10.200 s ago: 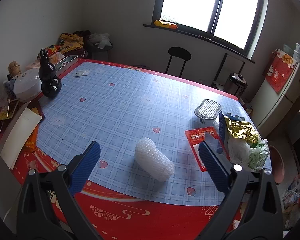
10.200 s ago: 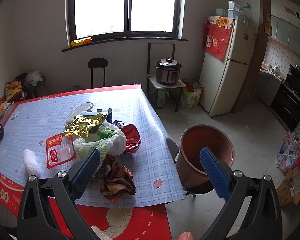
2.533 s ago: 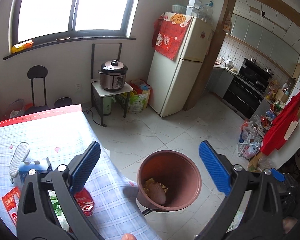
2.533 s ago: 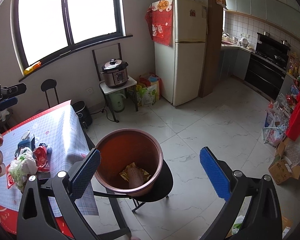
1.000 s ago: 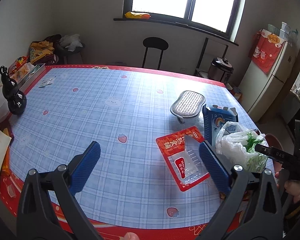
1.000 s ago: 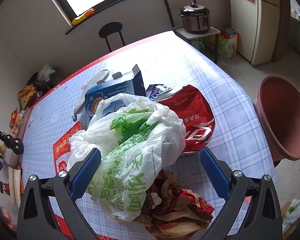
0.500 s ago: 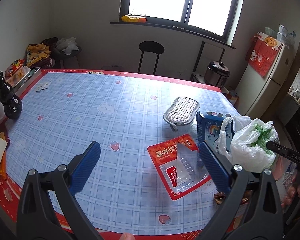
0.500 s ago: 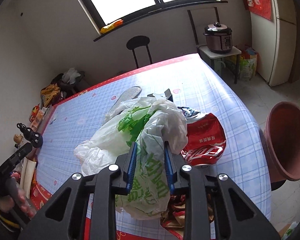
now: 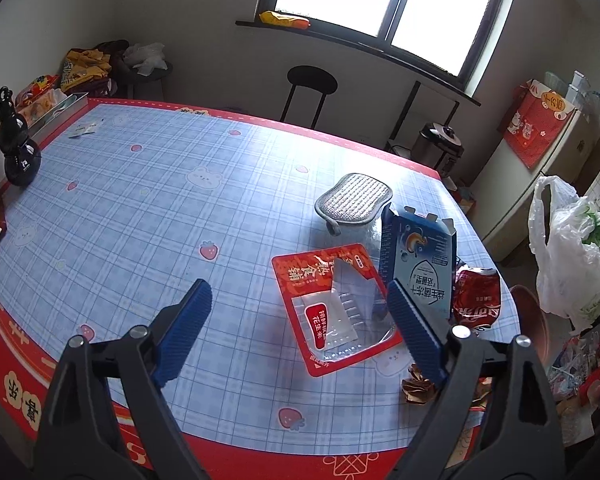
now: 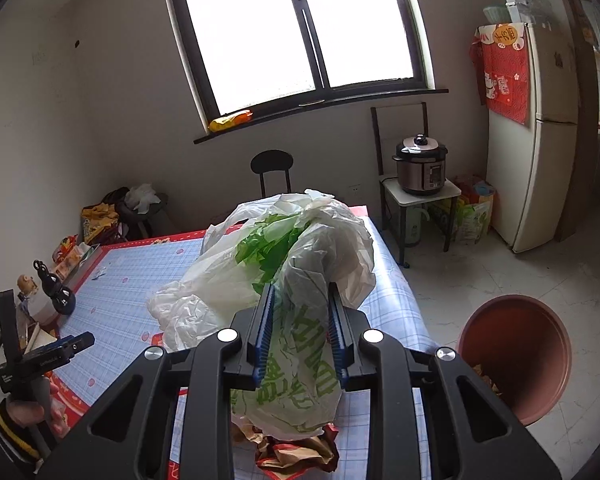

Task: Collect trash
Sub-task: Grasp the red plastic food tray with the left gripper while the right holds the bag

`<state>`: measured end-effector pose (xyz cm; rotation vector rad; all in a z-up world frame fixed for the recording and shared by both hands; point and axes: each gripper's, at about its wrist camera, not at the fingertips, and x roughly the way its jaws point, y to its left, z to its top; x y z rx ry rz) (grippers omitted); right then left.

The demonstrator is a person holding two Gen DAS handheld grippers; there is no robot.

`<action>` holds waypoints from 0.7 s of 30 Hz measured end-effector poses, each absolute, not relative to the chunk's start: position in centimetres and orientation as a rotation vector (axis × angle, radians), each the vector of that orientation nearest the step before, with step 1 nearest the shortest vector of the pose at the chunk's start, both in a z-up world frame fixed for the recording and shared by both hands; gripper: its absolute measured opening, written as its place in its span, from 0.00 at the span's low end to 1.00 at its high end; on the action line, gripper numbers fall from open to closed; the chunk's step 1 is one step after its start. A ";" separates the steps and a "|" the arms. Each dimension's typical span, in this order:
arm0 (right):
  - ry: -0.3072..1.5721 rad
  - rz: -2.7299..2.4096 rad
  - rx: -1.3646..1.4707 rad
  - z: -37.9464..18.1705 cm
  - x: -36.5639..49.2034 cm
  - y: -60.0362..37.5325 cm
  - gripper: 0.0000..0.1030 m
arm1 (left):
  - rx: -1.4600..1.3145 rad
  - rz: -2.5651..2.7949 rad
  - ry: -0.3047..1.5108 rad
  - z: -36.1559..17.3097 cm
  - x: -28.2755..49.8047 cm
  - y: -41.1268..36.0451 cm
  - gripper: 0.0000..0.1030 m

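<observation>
My right gripper (image 10: 300,328) is shut on a white and green plastic bag (image 10: 284,264) and holds it lifted above the table's right end; the bag also shows at the right edge of the left wrist view (image 9: 568,248). The brown bin (image 10: 516,356) stands on the floor to the right of it. My left gripper (image 9: 296,332) is open and empty above the table's front. Ahead of it lie a red snack tray (image 9: 332,300), a blue carton (image 9: 418,264), a crushed red packet (image 9: 476,296) and a crumpled brown wrapper (image 9: 418,384).
A grey mesh pad (image 9: 354,198) lies behind the carton. A black gourd bottle (image 9: 16,148) stands at the table's far left. A black chair (image 9: 310,84), a rice cooker on a stand (image 10: 420,168) and a fridge (image 10: 540,128) are beyond the table (image 9: 140,184).
My right gripper closed on the plastic bag and lifted it up off the table, toward the bin side. My left gripper swung back from the bin to the table and stays open.
</observation>
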<state>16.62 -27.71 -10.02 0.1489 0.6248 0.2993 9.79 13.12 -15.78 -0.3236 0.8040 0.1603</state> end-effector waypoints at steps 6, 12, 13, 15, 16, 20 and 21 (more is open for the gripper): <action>0.612 0.225 0.162 -9.5 15.8 -30.2 0.25 | -0.342 0.145 0.850 -17.3 11.1 13.2 0.67; 0.608 0.222 0.181 -9.8 15.1 -29.7 0.25 | -0.376 0.118 0.905 -19.2 12.7 13.5 0.59; 0.606 0.224 0.174 -9.8 15.0 -29.5 0.25 | -0.386 0.118 0.920 -19.7 13.1 13.6 0.56; 0.609 0.220 0.177 -10.0 14.9 -29.6 0.25 | -0.416 0.110 0.953 -20.8 13.6 13.6 0.49; 0.611 0.215 0.182 -10.0 14.8 -29.3 0.25 | -0.425 0.106 0.967 -21.3 13.8 13.6 0.49; 0.615 0.196 0.196 -10.4 14.7 -29.4 0.25 | -0.415 0.099 1.028 -23.1 14.4 13.3 0.49; 0.614 0.195 0.196 -10.3 14.7 -29.3 0.25 | -0.410 0.096 1.046 -23.6 14.6 13.2 0.49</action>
